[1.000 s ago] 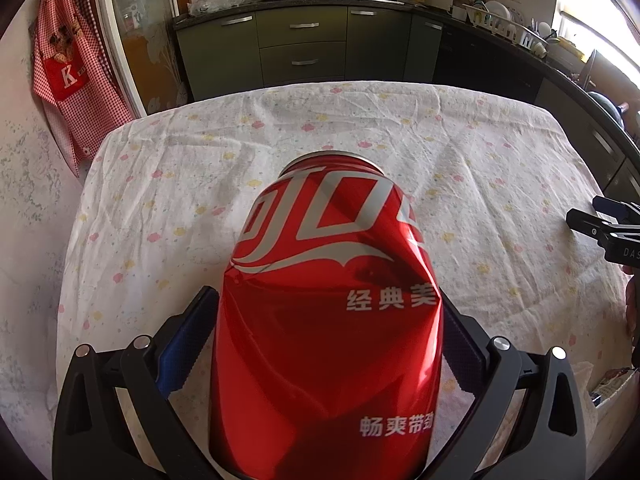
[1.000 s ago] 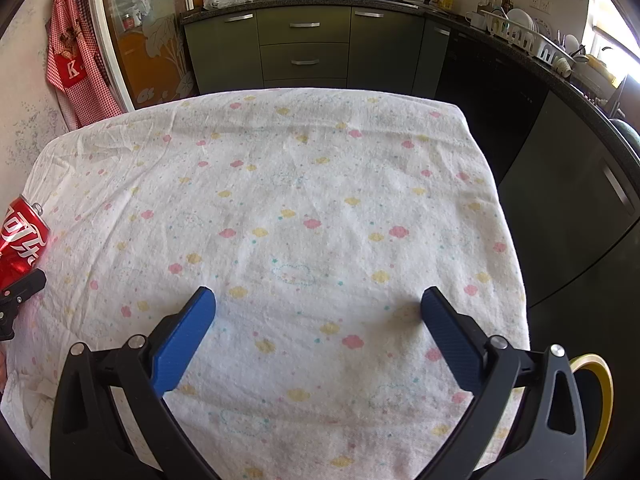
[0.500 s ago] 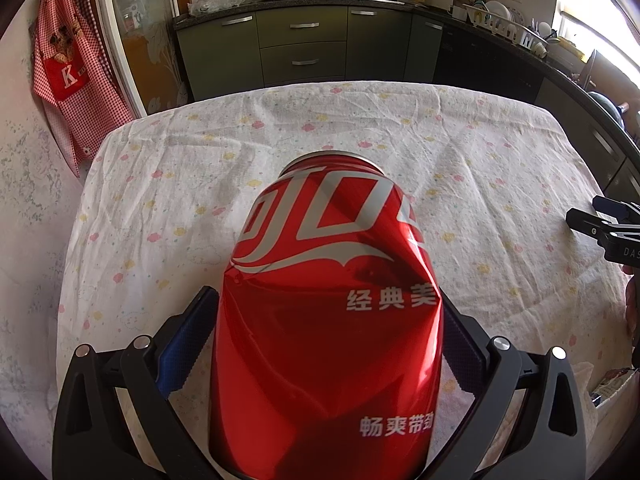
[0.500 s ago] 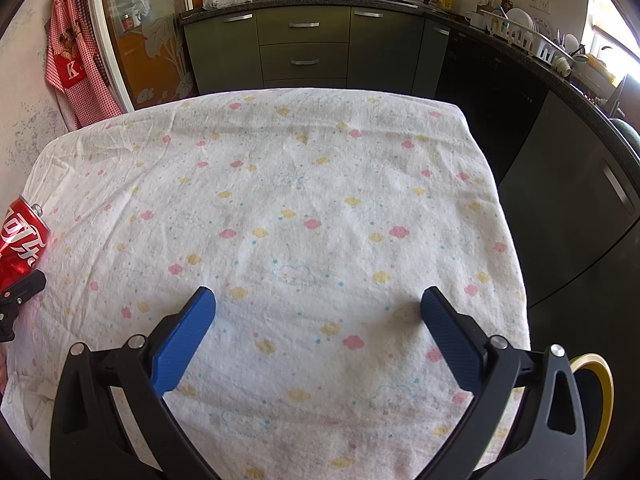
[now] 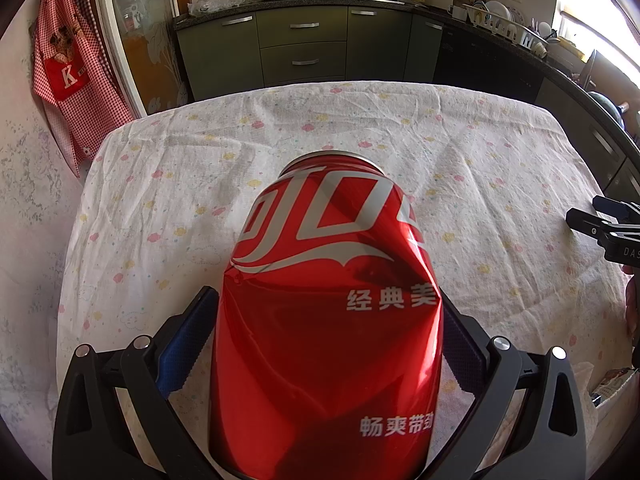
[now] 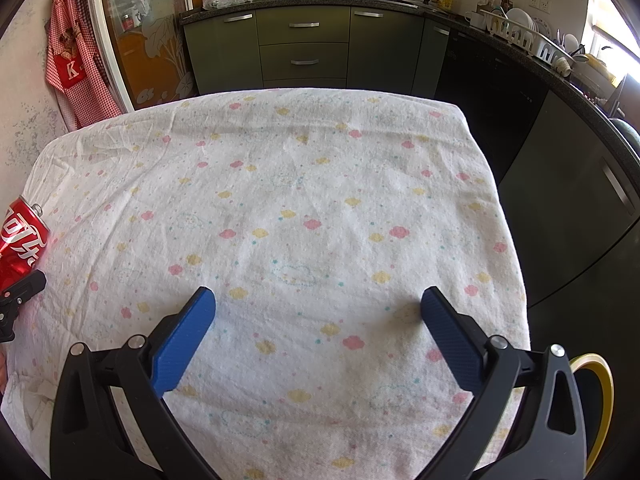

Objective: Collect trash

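My left gripper (image 5: 326, 304) is shut on a dented red cola can (image 5: 328, 320), which fills the middle of the left wrist view and is held over the cloth-covered table (image 5: 160, 208). The same can (image 6: 22, 240) shows at the far left edge of the right wrist view, with a black part of the left gripper just below it. My right gripper (image 6: 318, 300) is open and empty above the table's cloth (image 6: 312, 208). Part of the right gripper's frame shows at the right edge of the left wrist view.
A bin with a yellow rim (image 6: 600, 392) stands beside the table at the lower right. Kitchen cabinets (image 6: 304, 48) run behind the table and dark counters (image 6: 560, 152) along the right. A red checked apron (image 5: 68, 76) hangs at the left.
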